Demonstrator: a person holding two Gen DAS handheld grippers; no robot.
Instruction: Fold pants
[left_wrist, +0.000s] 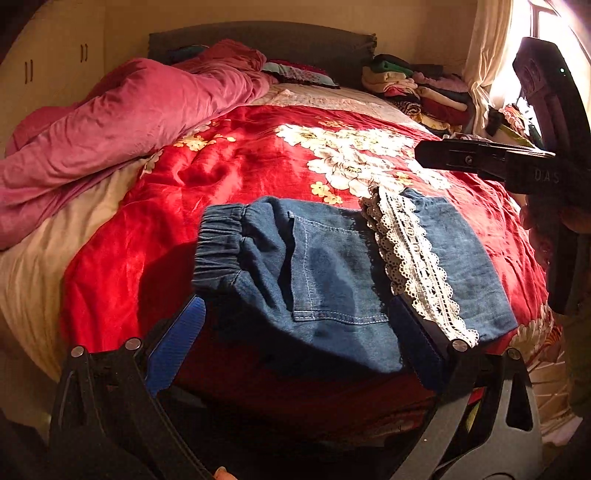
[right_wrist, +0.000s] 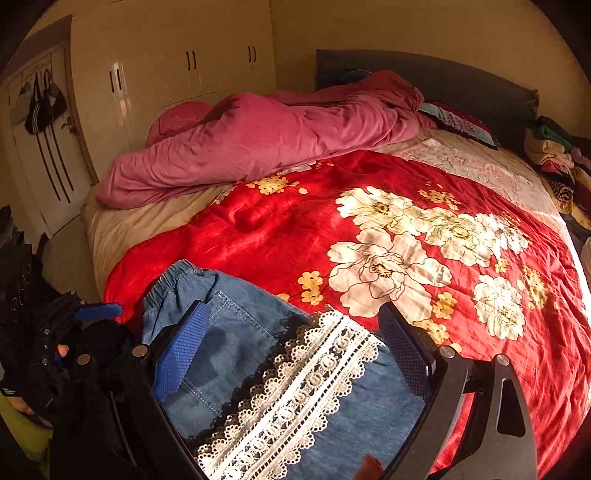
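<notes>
- The denim pants (left_wrist: 332, 266) were lying folded into a compact bundle on the near part of the red floral blanket (left_wrist: 240, 166), elastic waistband on the left, white lace trim (right_wrist: 295, 391) running across the right half.
- Left gripper (left_wrist: 299, 332) was spread wide just above the near edge of the pants, pinching nothing.
- Right gripper (right_wrist: 295, 350) was spread wide too, hovering over the lace, empty.
- Pink duvet (right_wrist: 258, 140) was bunched up on the far left, pile of clothes (left_wrist: 417, 85) at the far right by the headboard.
</notes>
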